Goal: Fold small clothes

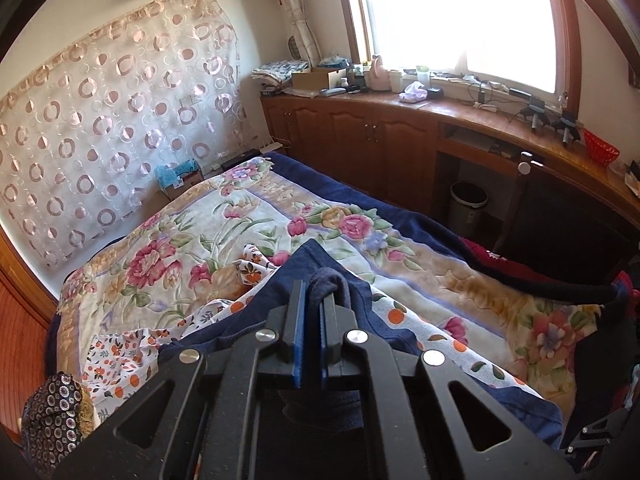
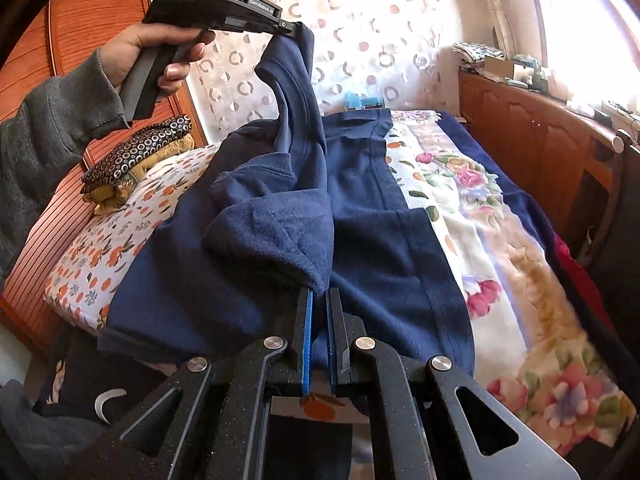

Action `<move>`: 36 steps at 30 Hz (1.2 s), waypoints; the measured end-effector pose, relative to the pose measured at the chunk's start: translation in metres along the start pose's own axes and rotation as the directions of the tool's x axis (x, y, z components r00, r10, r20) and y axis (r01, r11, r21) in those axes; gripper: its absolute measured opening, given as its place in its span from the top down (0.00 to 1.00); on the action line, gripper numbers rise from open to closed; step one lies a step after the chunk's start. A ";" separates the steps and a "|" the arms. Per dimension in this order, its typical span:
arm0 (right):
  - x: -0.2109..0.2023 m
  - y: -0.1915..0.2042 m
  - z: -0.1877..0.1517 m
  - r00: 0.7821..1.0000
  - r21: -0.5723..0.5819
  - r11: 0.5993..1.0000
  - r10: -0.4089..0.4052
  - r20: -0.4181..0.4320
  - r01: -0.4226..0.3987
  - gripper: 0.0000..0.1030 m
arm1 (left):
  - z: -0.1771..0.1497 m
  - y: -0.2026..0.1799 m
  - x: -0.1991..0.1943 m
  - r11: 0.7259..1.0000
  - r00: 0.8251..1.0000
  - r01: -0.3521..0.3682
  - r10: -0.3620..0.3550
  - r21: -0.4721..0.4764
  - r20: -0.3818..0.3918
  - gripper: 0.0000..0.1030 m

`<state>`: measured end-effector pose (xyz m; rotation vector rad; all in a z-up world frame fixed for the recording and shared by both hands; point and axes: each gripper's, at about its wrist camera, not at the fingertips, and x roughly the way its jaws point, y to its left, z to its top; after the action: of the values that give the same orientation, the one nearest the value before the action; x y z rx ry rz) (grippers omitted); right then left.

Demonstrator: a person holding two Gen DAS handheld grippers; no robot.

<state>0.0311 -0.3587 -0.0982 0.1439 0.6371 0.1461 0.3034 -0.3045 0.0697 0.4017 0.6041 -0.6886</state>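
A navy blue T-shirt [image 2: 380,240] lies spread on the bed, partly lifted at two points. My right gripper [image 2: 319,292] is shut on a bunched fold of the shirt near its sleeve, low over the bed. My left gripper [image 2: 298,29], held in a hand at the upper left of the right wrist view, is shut on another part of the shirt and holds it up above the bed. In the left wrist view the left gripper [image 1: 315,285] pinches a roll of navy cloth [image 1: 328,276], with the rest of the T-shirt [image 1: 248,312] draped below.
Under the shirt lies a white cloth with orange fruit print [image 2: 120,236] on a floral blanket [image 1: 180,232]. A folded dark ringed-pattern garment [image 2: 140,152] sits at the bed's left edge. A wooden cabinet [image 1: 360,136], a bin [image 1: 468,208] and a dark chair [image 1: 560,224] stand to the right.
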 end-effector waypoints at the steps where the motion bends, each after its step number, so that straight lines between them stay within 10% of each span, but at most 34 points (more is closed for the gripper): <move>1: 0.001 -0.001 -0.001 1.000 0.003 1.000 -0.002 -0.004 0.002 0.95 | -0.001 0.000 -0.001 1.000 1.000 0.006 -0.006 -0.001 0.001 0.86; 4: 0.005 -0.004 -0.003 1.000 0.010 1.000 -0.009 -0.023 0.009 0.95 | -0.003 0.004 -0.009 1.000 1.000 0.015 -0.015 -0.003 0.011 0.51; 8: 0.006 -0.004 0.000 0.999 0.010 1.000 -0.014 -0.032 0.014 0.95 | -0.013 0.011 -0.017 1.000 1.000 0.022 -0.022 -0.013 0.013 0.29; 16: -0.009 -0.006 0.001 1.000 -0.005 1.000 -0.023 -0.005 0.023 0.93 | -0.075 0.033 -0.023 0.995 0.998 0.047 -0.051 -0.093 -0.039 0.22; 24: -0.015 0.016 0.014 0.999 -0.086 0.996 0.011 0.035 -0.008 0.64 | -0.090 0.057 -0.053 0.986 0.998 0.063 -0.061 -0.156 0.015 0.21; 36: 0.041 0.057 0.029 0.999 -0.280 0.959 0.035 -0.027 -0.042 0.64 | -0.116 0.057 -0.077 0.976 0.994 0.104 -0.096 -0.191 0.048 0.15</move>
<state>0.0758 -0.2985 -0.0883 -0.1196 0.6289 0.2744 0.2512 -0.1660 0.0391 0.1780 0.6519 -0.7249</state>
